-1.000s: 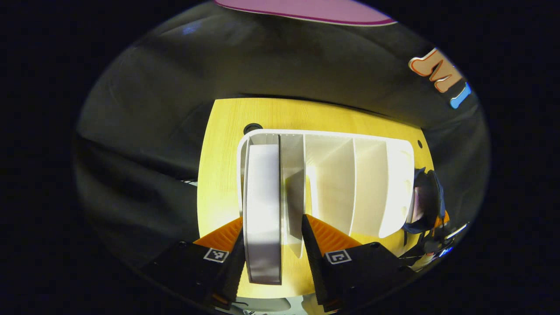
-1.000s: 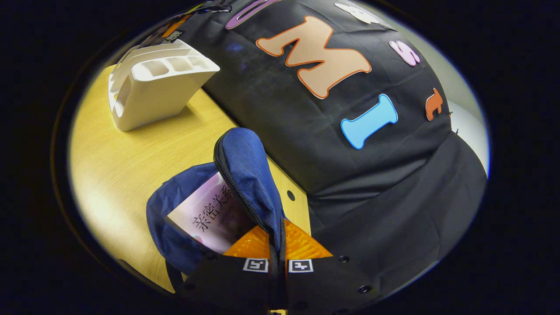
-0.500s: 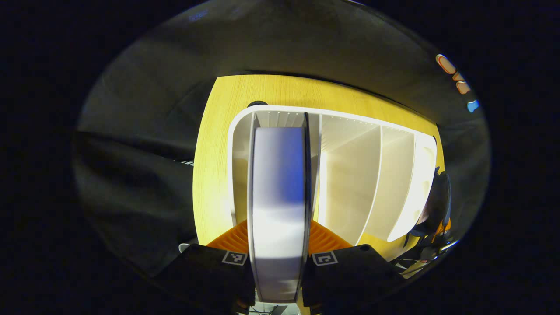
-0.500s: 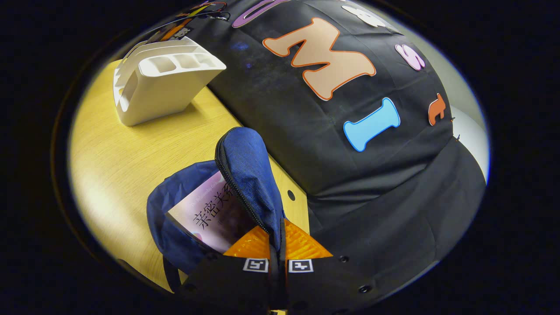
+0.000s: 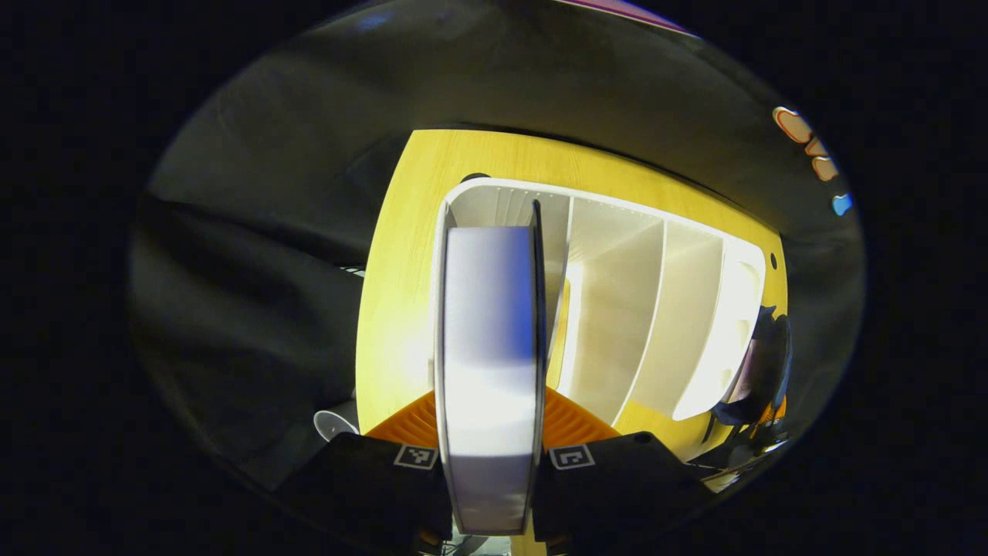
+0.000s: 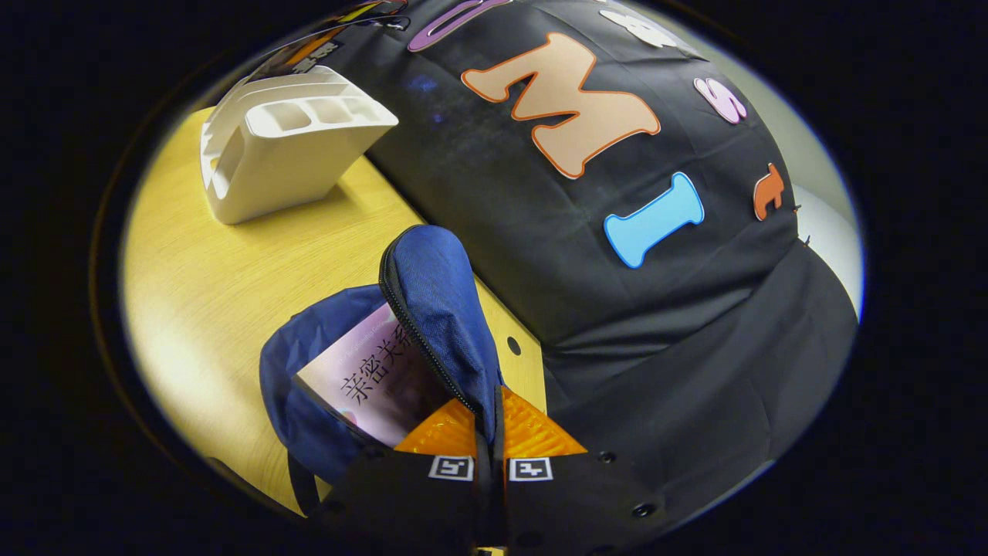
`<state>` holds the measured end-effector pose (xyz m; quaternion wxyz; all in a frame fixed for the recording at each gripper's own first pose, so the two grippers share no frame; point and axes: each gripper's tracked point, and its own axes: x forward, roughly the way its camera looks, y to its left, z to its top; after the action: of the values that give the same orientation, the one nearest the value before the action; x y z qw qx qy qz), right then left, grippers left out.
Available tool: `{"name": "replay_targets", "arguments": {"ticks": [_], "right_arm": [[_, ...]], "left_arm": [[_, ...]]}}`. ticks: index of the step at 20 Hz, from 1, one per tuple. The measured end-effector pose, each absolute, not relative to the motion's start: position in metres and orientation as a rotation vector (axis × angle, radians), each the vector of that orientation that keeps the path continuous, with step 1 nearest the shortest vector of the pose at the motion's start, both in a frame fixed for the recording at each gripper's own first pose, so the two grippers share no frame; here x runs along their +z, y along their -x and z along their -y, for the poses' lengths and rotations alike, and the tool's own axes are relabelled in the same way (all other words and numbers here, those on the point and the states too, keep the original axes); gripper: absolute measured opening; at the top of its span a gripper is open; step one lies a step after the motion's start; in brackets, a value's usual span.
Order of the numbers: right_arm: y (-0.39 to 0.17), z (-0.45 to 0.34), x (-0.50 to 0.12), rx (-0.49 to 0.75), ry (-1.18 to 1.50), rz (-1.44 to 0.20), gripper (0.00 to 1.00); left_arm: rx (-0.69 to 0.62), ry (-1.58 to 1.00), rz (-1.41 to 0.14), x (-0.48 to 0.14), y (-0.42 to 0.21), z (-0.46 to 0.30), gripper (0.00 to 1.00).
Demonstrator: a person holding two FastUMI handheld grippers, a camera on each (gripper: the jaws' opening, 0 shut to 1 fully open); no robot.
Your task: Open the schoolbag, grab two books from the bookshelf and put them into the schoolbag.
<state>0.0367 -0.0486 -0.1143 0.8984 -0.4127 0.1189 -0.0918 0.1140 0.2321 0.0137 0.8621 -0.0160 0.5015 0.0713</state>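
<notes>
Left gripper view: my left gripper [image 5: 490, 432] pinches the second book [image 5: 488, 363] by its edge, at the bookshelf [image 5: 656, 309] end slot.

Right gripper view: my right gripper [image 6: 490, 436] is pressed together on the schoolbag [image 6: 432, 309] flap, holding the mouth open; the first book [image 6: 370, 378] sits inside.

Step in hand, I judge: second-book retrieval. Next: lift clear, carry to the opening.

One white plastic bookshelf [image 6: 285, 150], one navy fabric schoolbag [image 6: 432, 309], two books: a pale-edged book [image 5: 490, 347] and a pink-covered book [image 6: 370, 378]; one yellow wooden bench [image 6: 231, 286].
</notes>
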Motion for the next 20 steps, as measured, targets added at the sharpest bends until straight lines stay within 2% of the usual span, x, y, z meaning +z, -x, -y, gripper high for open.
{"name": "replay_targets", "arguments": {"ticks": [5,6,7,10,12,13,16,20], "right_arm": [[-0.031,0.049,-0.114,-0.175,0.844,-0.234,0.03],[-0.03,0.049,-0.115,-0.169,0.853,-0.23,0.0],[-0.029,0.048,-0.115,-0.163,0.858,-0.228,0.03],[-0.027,0.049,-0.117,-0.146,0.863,-0.218,0.0],[-0.025,0.051,-0.116,-0.143,0.848,-0.211,0.03],[-0.023,0.052,-0.115,-0.143,0.838,-0.209,0.0],[-0.024,0.054,-0.113,-0.138,0.831,-0.201,0.03],[-0.02,0.057,-0.112,-0.127,0.832,-0.19,0.0]], "left_arm": [[0.17,0.026,-1.011,0.039,-0.083,-0.231,0.37],[0.169,0.025,-1.002,0.046,-0.075,-0.228,0.37],[0.17,0.027,-0.989,0.053,-0.066,-0.224,0.37],[0.169,0.013,-0.941,0.079,-0.039,-0.212,0.37],[0.171,-0.02,-0.905,0.097,-0.02,-0.202,0.37],[0.167,-0.029,-0.881,0.104,-0.013,-0.195,0.37],[0.12,-0.018,-0.833,0.123,0.009,-0.163,0.37],[0.002,0.005,-0.766,0.137,0.018,-0.108,0.37]]}}
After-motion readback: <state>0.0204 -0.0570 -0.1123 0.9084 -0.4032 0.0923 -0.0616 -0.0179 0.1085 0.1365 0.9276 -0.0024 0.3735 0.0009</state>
